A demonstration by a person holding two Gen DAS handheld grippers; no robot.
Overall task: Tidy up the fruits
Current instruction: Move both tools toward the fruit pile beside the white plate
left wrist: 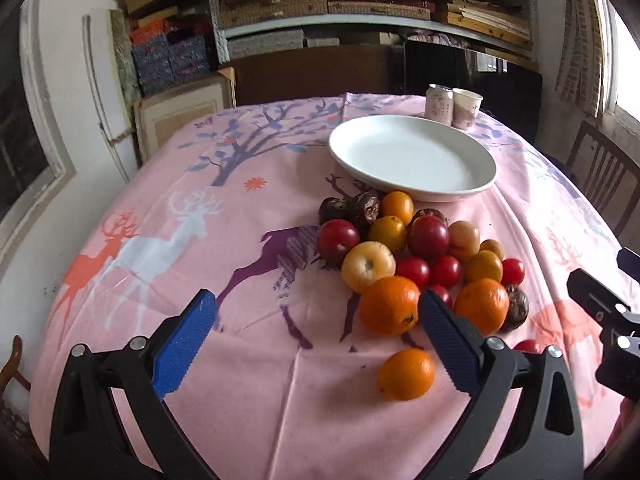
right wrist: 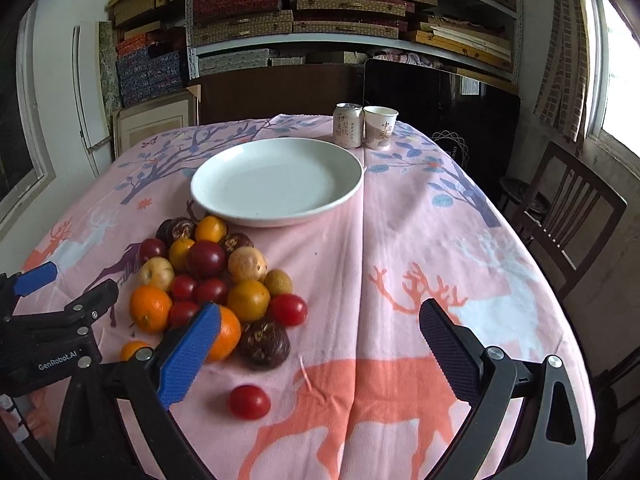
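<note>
Centrally on the pink deer-print tablecloth [right wrist: 400,240] lies a heap of mixed fruit [right wrist: 212,276], its far edge just short of the rim of a white plate [right wrist: 276,178] that holds nothing. Behind the plate, at the far edge of the table, a drink can [right wrist: 348,125] and a paper cup [right wrist: 379,127] stand upright, just beside each other.

Left gripper [left wrist: 320,344]: jaws wide apart, holding nothing, above the cloth on the near side of the heap. Its right finger [left wrist: 448,344] overlaps, in the left wrist view, the gap between two large oranges: one [left wrist: 390,306] to its left and one [left wrist: 482,306] to its right. A yellowish apple [left wrist: 368,266] sits just behind the first orange, and red plums [left wrist: 428,237] and cherry tomatoes [left wrist: 444,271] fill the middle of the heap. Dark wrinkled fruits [left wrist: 362,210] lie at the far edge, nearest the plate. A small orange [left wrist: 406,374] lies apart from the heap, on the near side.

Right gripper [right wrist: 320,352]: jaws likewise wide apart and empty, above the cloth to the right of the heap. Its blue left finger [right wrist: 188,354] overlaps an orange at the heap's near edge. A dark wrinkled fruit [right wrist: 265,345] lies at the near right corner of the heap; a single cherry tomato [right wrist: 249,401] lies apart, nearer the camera.

Background: shelves of stacked boxes [right wrist: 300,8] and a wooden chair [right wrist: 568,220] at the right of the table.
</note>
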